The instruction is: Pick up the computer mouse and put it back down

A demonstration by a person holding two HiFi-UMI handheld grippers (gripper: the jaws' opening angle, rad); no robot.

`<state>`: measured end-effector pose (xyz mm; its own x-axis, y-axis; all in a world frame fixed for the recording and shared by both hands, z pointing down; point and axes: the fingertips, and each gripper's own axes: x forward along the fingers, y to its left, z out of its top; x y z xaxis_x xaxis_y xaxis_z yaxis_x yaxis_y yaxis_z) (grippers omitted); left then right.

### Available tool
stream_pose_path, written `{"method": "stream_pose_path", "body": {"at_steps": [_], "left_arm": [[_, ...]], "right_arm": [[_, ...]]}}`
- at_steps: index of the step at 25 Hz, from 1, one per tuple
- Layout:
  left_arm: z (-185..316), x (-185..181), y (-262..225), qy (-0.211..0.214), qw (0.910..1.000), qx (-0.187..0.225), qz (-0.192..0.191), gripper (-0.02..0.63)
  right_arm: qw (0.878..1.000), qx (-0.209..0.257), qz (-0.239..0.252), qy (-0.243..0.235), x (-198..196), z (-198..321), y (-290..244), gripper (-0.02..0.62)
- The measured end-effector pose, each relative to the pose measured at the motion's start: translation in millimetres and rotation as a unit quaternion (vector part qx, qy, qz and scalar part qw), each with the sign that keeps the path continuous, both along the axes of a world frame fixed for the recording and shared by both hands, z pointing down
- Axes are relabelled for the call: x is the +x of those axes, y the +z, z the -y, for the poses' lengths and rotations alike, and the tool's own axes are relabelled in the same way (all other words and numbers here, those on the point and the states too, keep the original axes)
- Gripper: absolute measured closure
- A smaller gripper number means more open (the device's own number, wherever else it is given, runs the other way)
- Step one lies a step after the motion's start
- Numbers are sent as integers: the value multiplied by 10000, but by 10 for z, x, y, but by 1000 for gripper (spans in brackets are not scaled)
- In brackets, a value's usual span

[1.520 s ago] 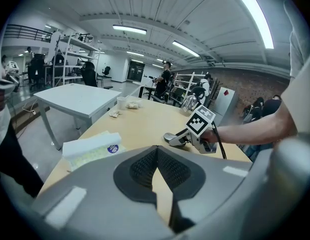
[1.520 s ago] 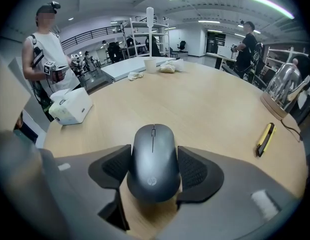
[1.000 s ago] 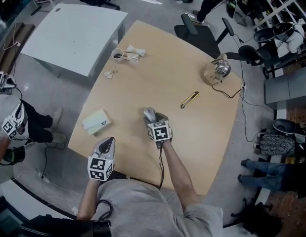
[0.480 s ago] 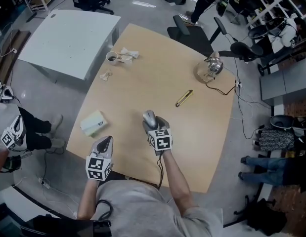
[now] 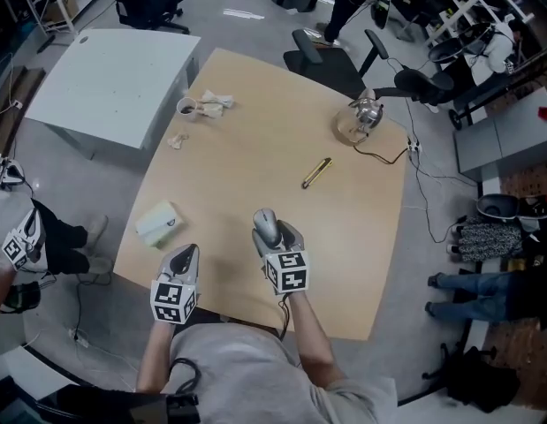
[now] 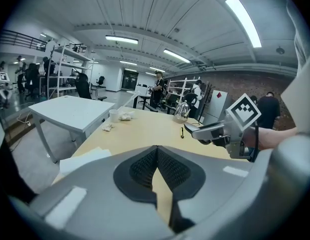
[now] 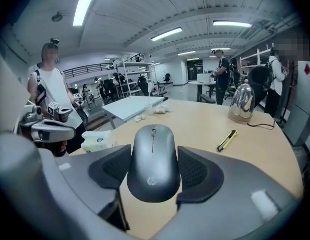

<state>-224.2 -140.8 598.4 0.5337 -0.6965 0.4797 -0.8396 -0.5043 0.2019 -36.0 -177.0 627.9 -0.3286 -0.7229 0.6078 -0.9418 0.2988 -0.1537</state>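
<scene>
Grey mouse [image 7: 153, 149] between right tongs [image 7: 155, 170]

Matt grey plastic mouse [image 7: 152, 161], pale wood-look table [image 5: 255, 162], shiny metal kettle [image 5: 365, 111]

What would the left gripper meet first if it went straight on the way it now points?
Probably the bare table top: the left gripper tilts down towards it, and nothing lies in that line, though depth is unclear.

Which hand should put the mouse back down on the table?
The right. The right gripper grips the mouse, lifted above the table. The left gripper is shut and empty, off to the side.
</scene>
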Motion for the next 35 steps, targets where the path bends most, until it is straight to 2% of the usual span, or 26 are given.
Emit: {"method": "stream_pose_path", "body": {"at_steps": [16, 35], "left_arm": [[-120, 198, -162, 175, 9996, 224, -1, 586], [-171, 380, -294, 328, 9986, 408, -85, 588]], "right_arm": [[9996, 156, 222, 79, 29, -732, -191, 301], [9992, 87, 356, 161, 126, -883, -215, 299]]}}
